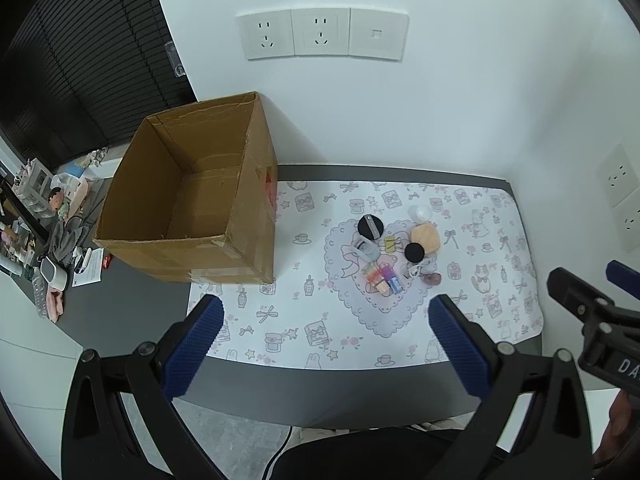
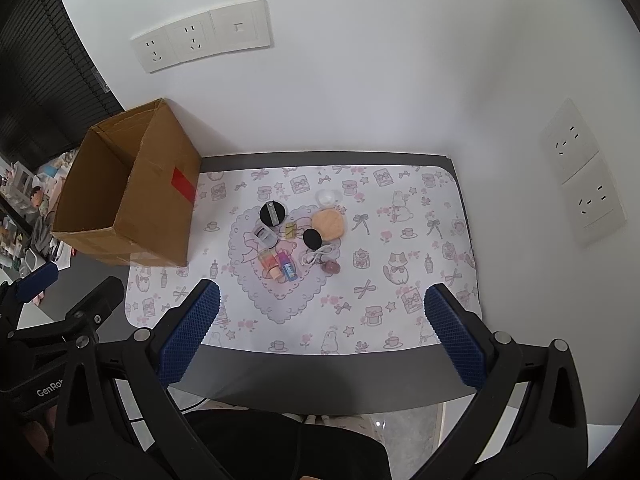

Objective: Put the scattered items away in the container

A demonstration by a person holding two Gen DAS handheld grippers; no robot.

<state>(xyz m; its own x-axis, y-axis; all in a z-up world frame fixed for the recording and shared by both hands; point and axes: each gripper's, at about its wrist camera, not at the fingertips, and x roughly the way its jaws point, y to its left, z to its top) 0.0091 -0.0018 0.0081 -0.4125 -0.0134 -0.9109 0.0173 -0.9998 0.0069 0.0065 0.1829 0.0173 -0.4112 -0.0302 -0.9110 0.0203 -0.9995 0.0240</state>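
An open, empty cardboard box (image 1: pixel 188 196) stands at the table's back left; it also shows in the right wrist view (image 2: pixel 128 188). Small items lie clustered on a heart-shaped doily (image 1: pixel 380 264): a black round lid (image 1: pixel 370 225), a peach puff (image 1: pixel 425 238), a black puff (image 1: pixel 414 252), a white cap (image 1: pixel 420 213), coloured small bottles (image 1: pixel 382 276) and a white cord (image 2: pixel 316 256). My left gripper (image 1: pixel 326 316) is open and empty, above the table's front edge. My right gripper (image 2: pixel 320 304) is open and empty, held just right of the left one.
A patterned white mat (image 1: pixel 320 320) covers the grey table (image 1: pixel 340 384). The white wall with sockets (image 1: pixel 320 32) runs behind and on the right. A cluttered desk (image 1: pixel 44 216) lies to the left. A black chair (image 2: pixel 288 440) is below the grippers.
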